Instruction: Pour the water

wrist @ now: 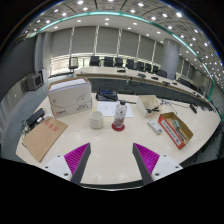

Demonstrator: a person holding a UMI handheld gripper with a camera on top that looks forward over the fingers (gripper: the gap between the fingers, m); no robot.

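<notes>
Bottle (120, 112): stands upright mid-worktop, at twelve o'clock, well beyond the fingers, just beside a white cup (97, 120).
Tool (112, 157): spread wide, pinching nothing; purple pads face each other over bare worktop (110, 150).
Surroundings: white box (70, 97) at ten o'clock, orange tray (176, 129) at two o'clock, brown board (42, 138) at nine.
Step, as I judge it: approach the bottle.
Advice: go straight in and level, centre the bottle between the fingers, grip its body low, avoid nudging the cup.
</notes>
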